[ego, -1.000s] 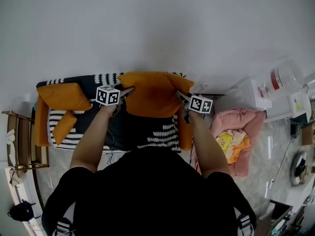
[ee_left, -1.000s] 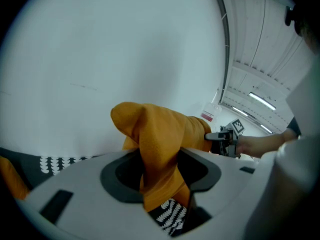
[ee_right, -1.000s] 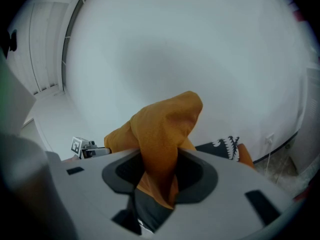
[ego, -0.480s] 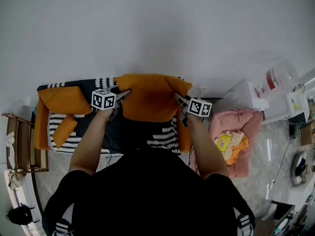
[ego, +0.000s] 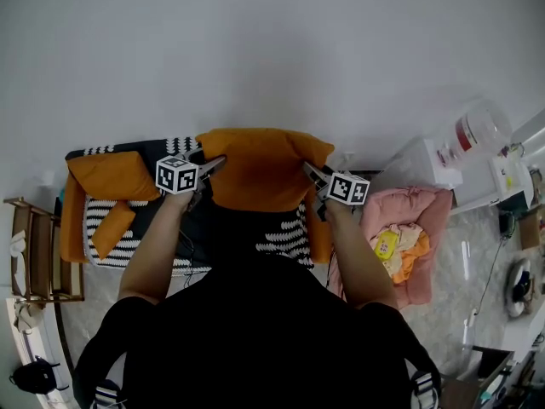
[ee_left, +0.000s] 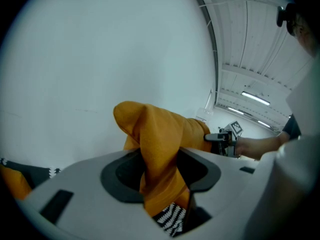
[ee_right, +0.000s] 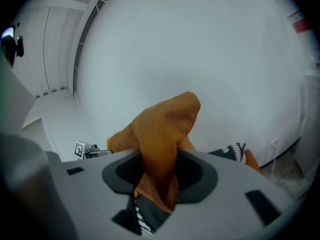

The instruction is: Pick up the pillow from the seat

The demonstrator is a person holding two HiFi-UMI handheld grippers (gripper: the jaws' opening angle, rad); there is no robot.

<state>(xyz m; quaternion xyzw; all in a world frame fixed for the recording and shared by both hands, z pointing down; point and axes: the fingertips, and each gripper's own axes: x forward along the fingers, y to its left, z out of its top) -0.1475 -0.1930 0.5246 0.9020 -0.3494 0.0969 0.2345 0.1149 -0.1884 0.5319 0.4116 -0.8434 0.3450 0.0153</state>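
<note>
An orange pillow hangs in the air above the black-and-white patterned seat, stretched between both grippers. My left gripper is shut on the pillow's left corner, whose fabric bunches up between the jaws. My right gripper is shut on the pillow's right corner. In the left gripper view the right gripper shows past the pillow; in the right gripper view the left gripper shows at lower left.
A second orange pillow and a small orange cushion lie at the seat's left end. A wooden rack stands left of the seat. A pink bundle and a white appliance are on the right. A white wall is behind.
Both grippers have lifted the orange pillow a little higher and clear of the seat; the grip on its two corners is unchanged.
</note>
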